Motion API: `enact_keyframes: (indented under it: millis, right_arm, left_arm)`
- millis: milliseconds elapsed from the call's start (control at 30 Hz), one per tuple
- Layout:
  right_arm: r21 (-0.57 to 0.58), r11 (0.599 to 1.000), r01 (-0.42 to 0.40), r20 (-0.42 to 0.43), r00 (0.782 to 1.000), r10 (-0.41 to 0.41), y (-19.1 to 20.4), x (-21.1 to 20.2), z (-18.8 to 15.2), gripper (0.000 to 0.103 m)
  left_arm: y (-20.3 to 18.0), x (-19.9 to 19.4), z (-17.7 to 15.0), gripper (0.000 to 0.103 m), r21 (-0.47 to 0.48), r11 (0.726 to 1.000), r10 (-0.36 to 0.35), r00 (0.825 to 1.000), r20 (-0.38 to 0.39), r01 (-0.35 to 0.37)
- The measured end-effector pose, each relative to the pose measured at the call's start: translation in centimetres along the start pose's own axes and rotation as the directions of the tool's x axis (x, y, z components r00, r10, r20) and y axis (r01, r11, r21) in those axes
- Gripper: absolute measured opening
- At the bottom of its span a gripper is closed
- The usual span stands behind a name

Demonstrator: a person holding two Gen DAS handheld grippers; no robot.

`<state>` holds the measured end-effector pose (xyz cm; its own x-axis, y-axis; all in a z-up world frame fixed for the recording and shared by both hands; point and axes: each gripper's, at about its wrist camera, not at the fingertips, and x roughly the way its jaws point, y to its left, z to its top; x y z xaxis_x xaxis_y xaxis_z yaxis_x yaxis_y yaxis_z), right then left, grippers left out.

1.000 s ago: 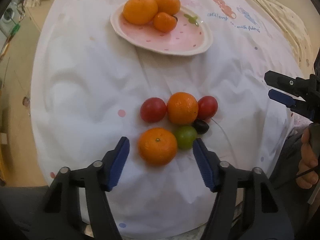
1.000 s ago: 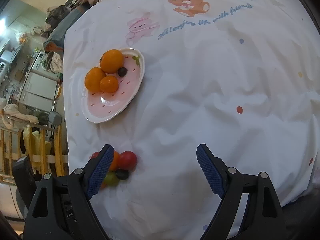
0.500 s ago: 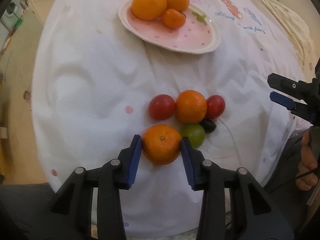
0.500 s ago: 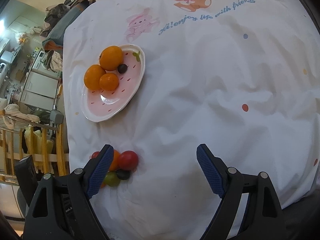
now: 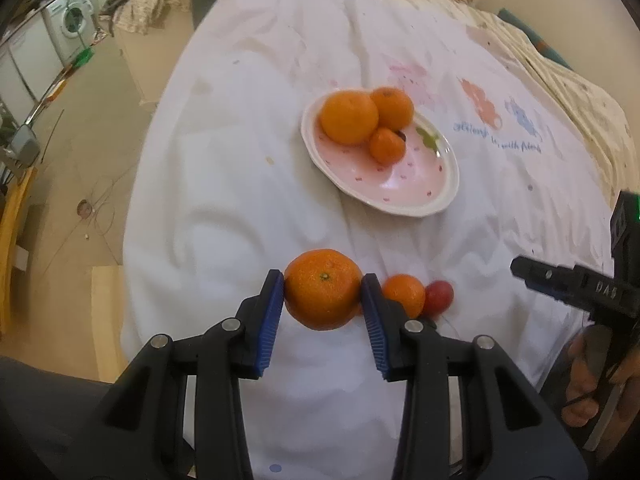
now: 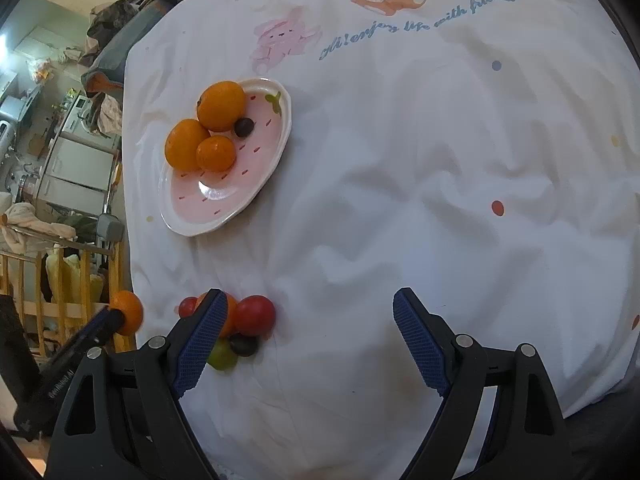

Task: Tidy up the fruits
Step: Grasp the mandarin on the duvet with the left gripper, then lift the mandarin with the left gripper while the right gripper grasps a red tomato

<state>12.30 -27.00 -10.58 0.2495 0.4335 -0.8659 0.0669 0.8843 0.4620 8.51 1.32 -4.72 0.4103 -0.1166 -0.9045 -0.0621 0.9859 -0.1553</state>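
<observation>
A large mandarin (image 5: 323,294), stem end up, sits pinched between the blue fingers (image 5: 271,320) of the left gripper (image 5: 322,322), apparently lifted clear of the white printed cloth (image 6: 400,168) on the table. Just right of it lie a smaller mandarin (image 5: 405,293) and a red cherry tomato (image 5: 439,296); the right wrist view adds a green grape (image 6: 222,355) and a dark grape (image 6: 243,345) to that near cluster. Farther off, the pink strawberry-shaped plate (image 5: 412,196) already carries three mandarins (image 5: 349,117) crowded at its far left end. The right gripper (image 6: 306,338) hangs over bare cloth, fingers spread wide and holding nothing. The likely risk: a round, smooth-skinned fruit held only at its sides could slip or roll out during the carry, or, set down against the crowded trio, nudge one over the plate's shallow rim.
</observation>
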Motion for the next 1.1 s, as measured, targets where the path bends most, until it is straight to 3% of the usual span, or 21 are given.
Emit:
enact_keyframes:
  millis: [333, 433, 533, 567, 800, 1100]
  right_arm:
    - [-0.036, 0.999, -0.009, -0.035, 0.999, 0.008, 0.9, 1.2, -0.4, 0.087]
    - [-0.039, 0.996, -0.081, -0.068, 0.995, 0.078, 1.4, 1.8, -0.5, 0.071]
    - [-0.039, 0.993, -0.108, -0.099, 0.99, 0.103, 1.8, 2.7, -0.6, 0.049]
    - [-0.042, 0.993, -0.111, -0.115, 0.988, 0.106, 1.9, 3.2, -0.7, 0.046]
    - [-0.109, 0.992, -0.065, -0.184, 0.982, 0.044, 3.7, 6.2, -1.3, 0.046]
    - [0.005, 0.99, -0.138, -0.197, 0.971, 0.136, 2.9, 8.0, -0.8, 0.046]
  left_arm:
    - [-0.3, 0.0, 0.2, 0.035, -0.002, 1.0, -0.009, 1.0, 0.011, 0.009]
    - [-0.1, 0.0, 0.3, 0.035, -0.019, 1.0, -0.017, 1.0, 0.005, 0.017]
    - [0.0, 0.1, 0.4, 0.035, -0.035, 0.999, -0.026, 1.0, -0.002, 0.026]
    - [0.1, 0.2, 0.5, 0.035, -0.041, 0.999, -0.031, 1.0, -0.003, 0.03]
    - [0.4, 0.4, 0.6, 0.035, -0.058, 0.997, -0.051, 0.999, -0.011, 0.051]
    - [0.6, 0.9, 0.6, 0.035, -0.071, 0.996, -0.056, 0.998, -0.03, 0.054]
